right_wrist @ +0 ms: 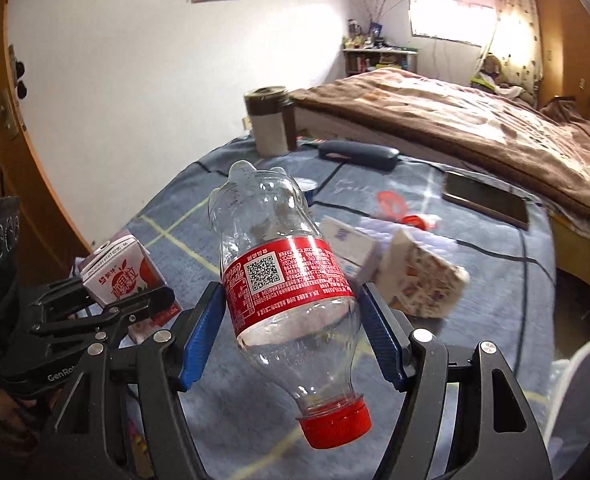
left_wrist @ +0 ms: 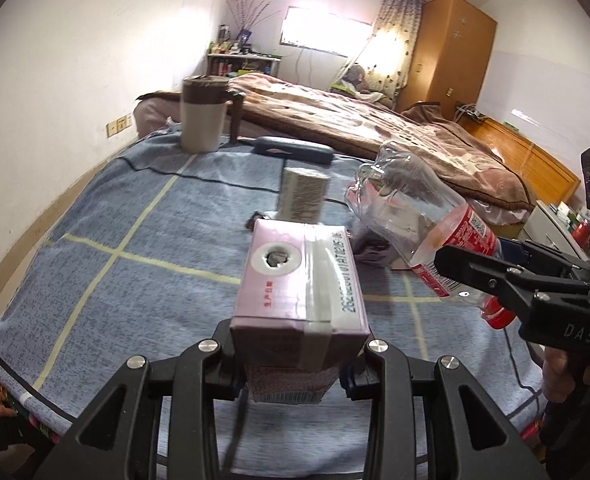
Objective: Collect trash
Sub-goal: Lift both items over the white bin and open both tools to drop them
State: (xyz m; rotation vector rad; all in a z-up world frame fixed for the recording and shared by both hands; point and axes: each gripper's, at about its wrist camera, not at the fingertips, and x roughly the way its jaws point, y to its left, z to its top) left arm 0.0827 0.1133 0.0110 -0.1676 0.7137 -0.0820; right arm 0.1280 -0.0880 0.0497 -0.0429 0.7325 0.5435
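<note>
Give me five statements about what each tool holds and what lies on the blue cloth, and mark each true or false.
1. The left tool grips a pink drink carton. True.
2. The clear plastic bottle with the red label in the right tool has lost its cap. False: a red cap is screwed on.
3. That bottle is full of cola. False: it looks empty.
4. A dark phone lies flat on the blue cloth with yellow lines. True.
5. The beige mug with the brown lid lies tipped on its side. False: it stands upright.
</note>
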